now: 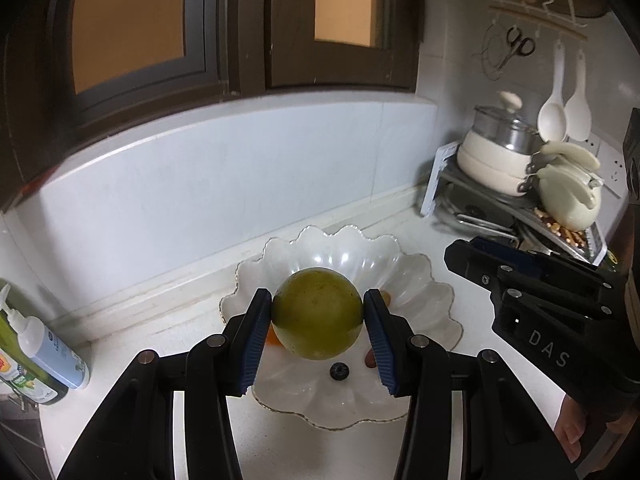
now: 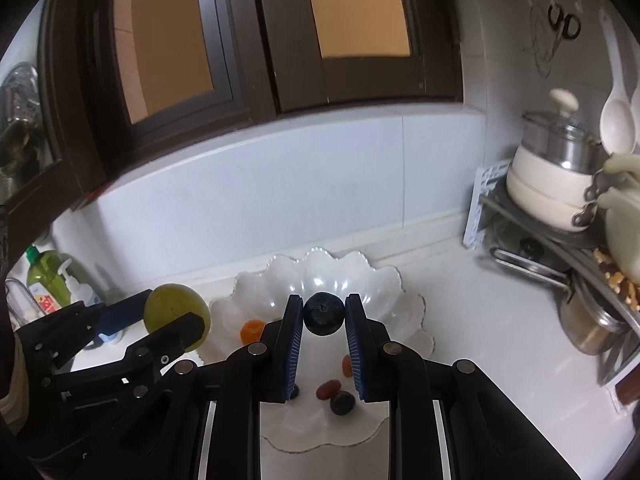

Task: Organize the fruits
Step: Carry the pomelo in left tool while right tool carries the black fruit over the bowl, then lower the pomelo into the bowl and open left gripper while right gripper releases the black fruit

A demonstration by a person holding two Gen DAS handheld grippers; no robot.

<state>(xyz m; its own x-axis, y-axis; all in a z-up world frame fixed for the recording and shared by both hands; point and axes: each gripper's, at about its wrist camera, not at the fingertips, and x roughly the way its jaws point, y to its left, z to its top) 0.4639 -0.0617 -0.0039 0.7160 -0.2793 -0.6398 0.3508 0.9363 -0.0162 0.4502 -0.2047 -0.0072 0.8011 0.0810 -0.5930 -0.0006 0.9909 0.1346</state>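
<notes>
**Two fruits held above the scalloped bowl**

Two fruits are gripped at once, one per gripper. A round green fruit [image 1: 317, 314] is clamped between the pads of the left gripper [image 1: 317, 328], whose jaws stand part-way apart to take its width. A small dark blueberry [image 2: 323, 315] is pinched in the right gripper [image 2: 323, 344], whose jaws are drawn nearly together on it. Both fruits are carried over the scalloped glass bowl [image 2: 384, 284], which rests on the white bench [image 2: 480, 340] below the window.

Several small fruits already lie in the bowl: an orange piece [image 2: 252, 330], a red one [image 2: 329, 389] and a dark one [image 2: 342, 402].

The step in hand is judged to be delivery to the bowl. The next move calls for each gripper to be lowered close to the bowl floor before the jaws are released. The green fruit is likely to roll, so a clear spot away from the small fruits should be chosen.
</notes>
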